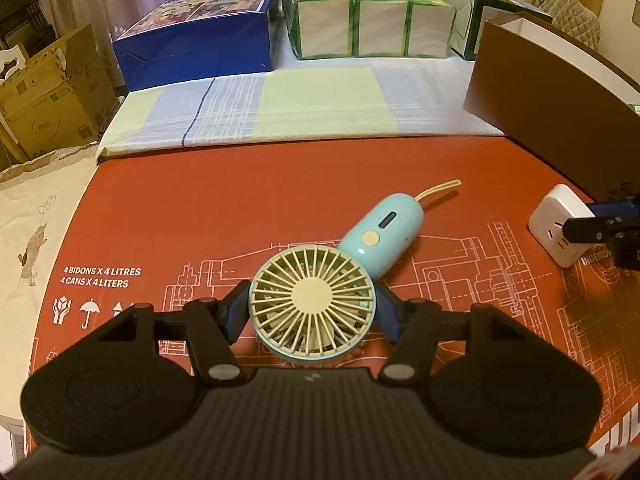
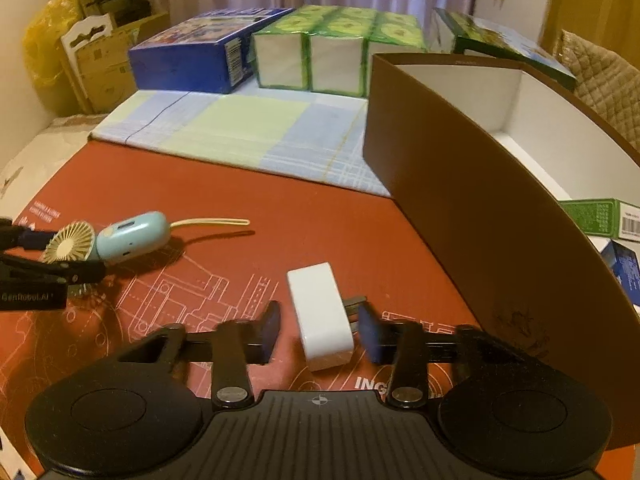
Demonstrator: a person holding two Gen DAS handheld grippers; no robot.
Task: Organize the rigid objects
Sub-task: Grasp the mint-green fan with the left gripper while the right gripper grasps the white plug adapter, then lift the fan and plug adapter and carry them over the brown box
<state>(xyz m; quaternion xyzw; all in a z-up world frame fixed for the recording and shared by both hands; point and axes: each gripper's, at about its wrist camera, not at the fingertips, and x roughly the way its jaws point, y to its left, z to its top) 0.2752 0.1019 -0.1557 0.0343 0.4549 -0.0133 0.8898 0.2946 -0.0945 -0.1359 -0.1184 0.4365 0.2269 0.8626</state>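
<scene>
Here, in the left wrist view, the left gripper point(image 1: 312, 312) reaches level over the red mat point(image 1: 240, 208), its fingers clamped on the handheld fan point(image 1: 320, 300) near the mat's near edge. In the right wrist view, the right gripper point(image 2: 318, 330) sits low, spread wide around the white adapter point(image 2: 320, 316) without touching it, just beside the brown box point(image 2: 460, 200).

- The handheld fan point(image 1: 316, 312) has a cream, round spoked grille, a pale blue oval handle carrying a cream button and a dark slot, and a cream wrist loop point(image 1: 438, 191) trailing from the handle's far end. It lies on the red printed mat point(image 1: 224, 208) with the grille facing up.
- The white plug adapter point(image 2: 320, 316) is a rounded white block lying on the mat to the fan's right, well apart from it. Dark metal prongs point(image 2: 354, 302) stick out sideways to its right.
- The brown box point(image 2: 460, 200), open-topped with a white interior, stands at the mat's right edge.
</scene>
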